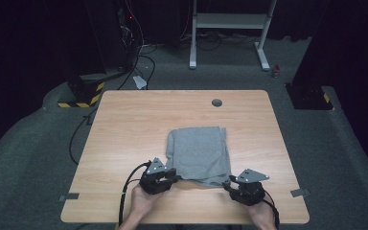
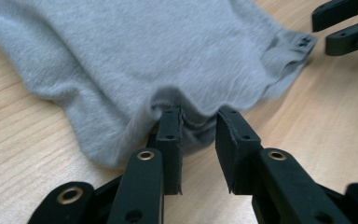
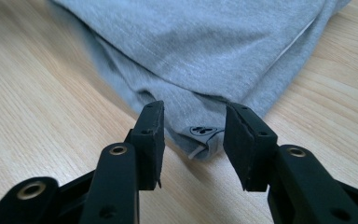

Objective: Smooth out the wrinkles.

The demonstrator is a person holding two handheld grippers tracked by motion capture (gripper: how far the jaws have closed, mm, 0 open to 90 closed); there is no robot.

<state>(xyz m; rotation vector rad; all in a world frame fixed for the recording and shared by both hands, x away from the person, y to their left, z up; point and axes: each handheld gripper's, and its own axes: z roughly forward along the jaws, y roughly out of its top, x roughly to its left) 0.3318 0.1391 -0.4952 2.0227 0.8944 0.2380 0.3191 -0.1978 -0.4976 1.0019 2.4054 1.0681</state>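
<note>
Cloth [image 1: 200, 154], grey and folded, lay on the table [image 1: 124, 124] near its front edge. Left gripper [image 2: 198, 122] and right gripper [image 3: 193, 126] stood open at its near corners, hem loose between the jaws, apparently releasing a finished fold.

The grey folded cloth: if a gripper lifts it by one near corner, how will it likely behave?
The grey folded cloth would probably droop and unfold, since its edge already ripples softly by the left gripper. It looks light: thin knit layers show at the corner near the right gripper. Pushed, it would likely bunch rather than slide on the wooden table.
</note>
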